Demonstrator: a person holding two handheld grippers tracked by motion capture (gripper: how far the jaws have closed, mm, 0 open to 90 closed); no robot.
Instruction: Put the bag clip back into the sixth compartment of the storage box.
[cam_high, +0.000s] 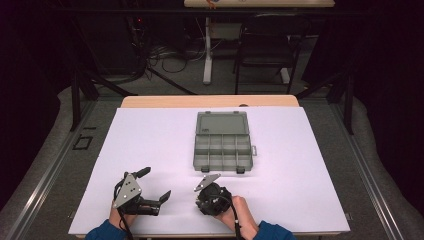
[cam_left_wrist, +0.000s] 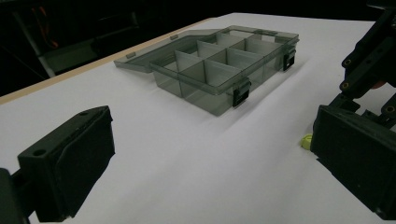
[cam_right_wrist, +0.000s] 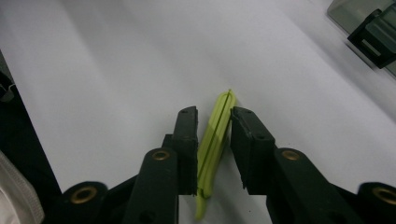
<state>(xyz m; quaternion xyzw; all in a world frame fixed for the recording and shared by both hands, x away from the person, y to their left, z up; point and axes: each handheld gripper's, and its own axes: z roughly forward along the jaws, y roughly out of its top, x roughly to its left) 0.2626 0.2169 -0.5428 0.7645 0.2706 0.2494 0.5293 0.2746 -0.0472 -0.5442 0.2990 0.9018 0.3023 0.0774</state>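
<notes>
Your right hand-held gripper (cam_right_wrist: 212, 140) pinches a thin lime-green plastic strip (cam_right_wrist: 215, 135) on the white counter (cam_high: 150, 140); your left hand-held gripper (cam_left_wrist: 205, 163) stands spread. The edgewise strip may slip sideways.

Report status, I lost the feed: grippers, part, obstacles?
Left gripper open, idle. Right gripper shut on yellow-green strip, edge-up on table. Compartment box open ahead, path clear.

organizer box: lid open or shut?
Open. The organizer box has its lid folded flat back on the table, and its compartments look empty.
</notes>
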